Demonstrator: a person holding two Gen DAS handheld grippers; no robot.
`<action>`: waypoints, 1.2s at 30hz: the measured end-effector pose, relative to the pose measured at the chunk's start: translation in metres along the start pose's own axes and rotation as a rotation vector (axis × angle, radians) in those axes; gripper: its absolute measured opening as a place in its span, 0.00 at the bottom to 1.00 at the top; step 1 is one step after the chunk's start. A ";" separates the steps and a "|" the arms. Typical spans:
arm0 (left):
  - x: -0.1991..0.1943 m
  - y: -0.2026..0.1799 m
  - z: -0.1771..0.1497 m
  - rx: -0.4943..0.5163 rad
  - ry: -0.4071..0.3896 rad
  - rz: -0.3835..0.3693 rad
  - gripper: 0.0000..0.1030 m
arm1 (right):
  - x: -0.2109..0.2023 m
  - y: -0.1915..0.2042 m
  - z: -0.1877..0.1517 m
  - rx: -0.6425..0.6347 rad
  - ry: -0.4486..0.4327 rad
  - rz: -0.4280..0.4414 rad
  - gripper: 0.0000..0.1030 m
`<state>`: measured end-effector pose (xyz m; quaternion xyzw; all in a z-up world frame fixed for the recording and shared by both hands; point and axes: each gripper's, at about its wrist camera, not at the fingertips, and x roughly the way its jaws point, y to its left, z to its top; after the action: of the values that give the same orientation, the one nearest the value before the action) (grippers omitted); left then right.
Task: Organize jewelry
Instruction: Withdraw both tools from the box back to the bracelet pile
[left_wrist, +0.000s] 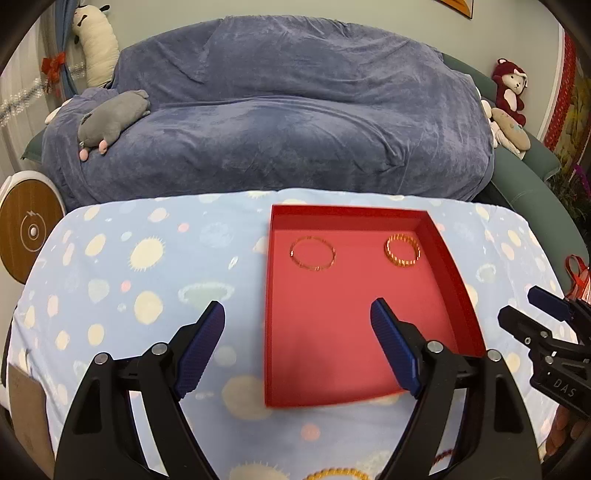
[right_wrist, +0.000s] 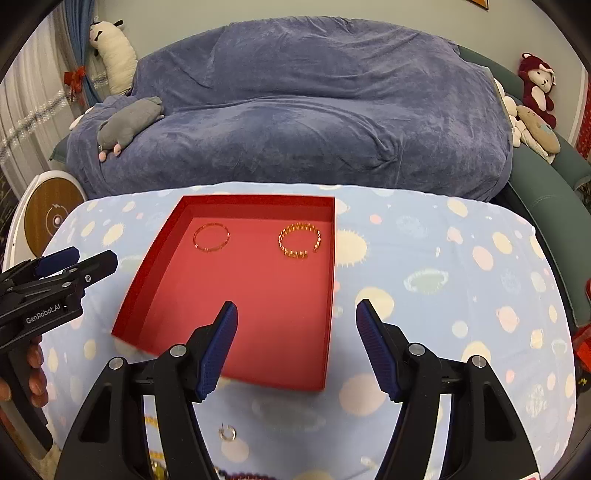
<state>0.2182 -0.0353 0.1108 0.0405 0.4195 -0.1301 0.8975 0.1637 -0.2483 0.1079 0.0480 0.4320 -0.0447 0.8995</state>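
The landmark for this report was the red tray (left_wrist: 448, 273), a shallow open box that lay on a pale blue cloth (left_wrist: 147, 266) printed with cream and pink spots.

Inside the tray, toward its far wall, lay two gold bracelets, well apart from each other. The thin gold bangle (left_wrist: 313, 254) rested in the far left part of the tray floor. The beaded gold bracelet (left_wrist: 403, 251), an open cuff with a gap in its ring, rested in the far right part. Both lay flat. The near half of the tray floor was bare.

The left gripper (left_wrist: 297, 325) hung above the tray's near left edge. Its jaws stood wide apart and released, with nothing between the blue pads (left_wrist: 201, 350). One pad sat over the cloth left of the tray, the other over the tray's near floor.

The right gripper (right_wrist: 295, 325) hung above the tray's near right edge, likewise released and empty, one pad over the tray floor and the other over the cloth to the right of the tray.

On the cloth nearer than the tray, a small silver ring (right_wrist: 228, 432) lay by itself. A gold beaded chain (left_wrist: 336, 473) showed partly at the bottom edge of the left view, also nearer than the tray.

Beyond the tray stood a sofa under a blue-grey cover (left_wrist: 295, 110), with a grey plush toy (left_wrist: 112, 120) on it.
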 end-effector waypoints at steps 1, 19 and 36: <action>-0.007 0.001 -0.011 0.003 0.002 0.004 0.75 | -0.007 0.001 -0.011 0.002 0.006 0.000 0.62; -0.046 0.018 -0.186 -0.138 0.145 0.046 0.75 | -0.036 0.012 -0.183 0.099 0.140 -0.027 0.62; 0.005 0.001 -0.170 -0.112 0.182 0.069 0.62 | -0.010 0.002 -0.176 0.137 0.146 -0.053 0.59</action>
<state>0.0948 -0.0046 -0.0025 0.0163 0.5041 -0.0710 0.8605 0.0212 -0.2238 0.0063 0.1011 0.4933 -0.0945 0.8588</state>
